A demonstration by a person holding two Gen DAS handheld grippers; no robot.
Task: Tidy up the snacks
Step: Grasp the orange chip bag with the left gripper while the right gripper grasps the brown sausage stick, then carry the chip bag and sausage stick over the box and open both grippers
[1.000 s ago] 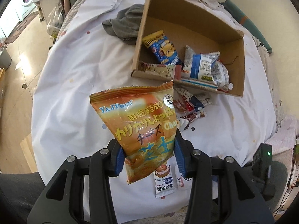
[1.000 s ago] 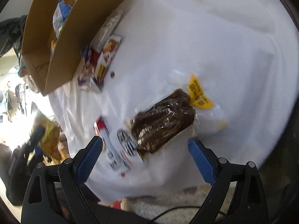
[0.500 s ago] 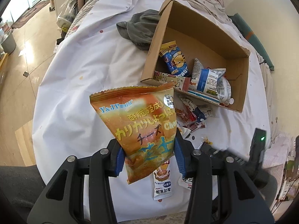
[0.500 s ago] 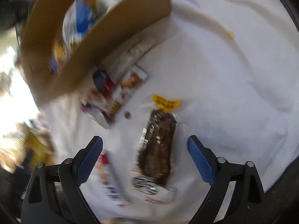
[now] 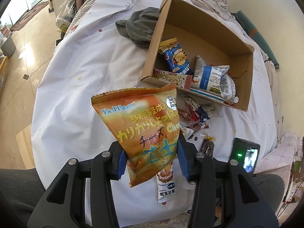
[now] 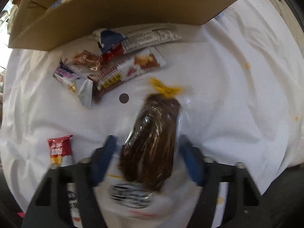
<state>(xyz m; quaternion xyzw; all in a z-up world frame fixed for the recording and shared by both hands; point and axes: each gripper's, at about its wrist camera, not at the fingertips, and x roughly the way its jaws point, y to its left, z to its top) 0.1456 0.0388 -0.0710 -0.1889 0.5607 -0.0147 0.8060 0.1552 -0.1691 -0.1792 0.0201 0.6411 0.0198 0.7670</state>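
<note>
From the left wrist, the left gripper [image 5: 151, 161] is clamped partway closed on the lower part of an orange chip bag [image 5: 140, 125], which stands up out of the blue pads above the white sheet [image 5: 76, 76]. Beyond it, to the right, lies an open cardboard box [image 5: 245, 72] with a blue cartoon packet [image 5: 175, 57] and a white-and-blue pouch [image 5: 210, 76] inside. A grey cloth [image 5: 140, 24] is bunched against the box's far left corner. A heap of small wrappers [image 5: 195, 115] sits on the sheet just outside the box's near wall. A white sachet [image 5: 166, 186] lies near the gripper, partly under the bag.

From the right wrist, the right gripper [image 6: 150, 161] straddles a brown cake in clear wrap [image 6: 152, 138] with a yellow tag at its far end. Its jaws have just been closing; the cake is between them, but blur hides whether the pads touch it. The same wrappers [image 6: 117, 64] lie farther off by the box wall [image 6: 123, 9], and a red-topped packet [image 6: 59, 148] lies at the near left.
</note>
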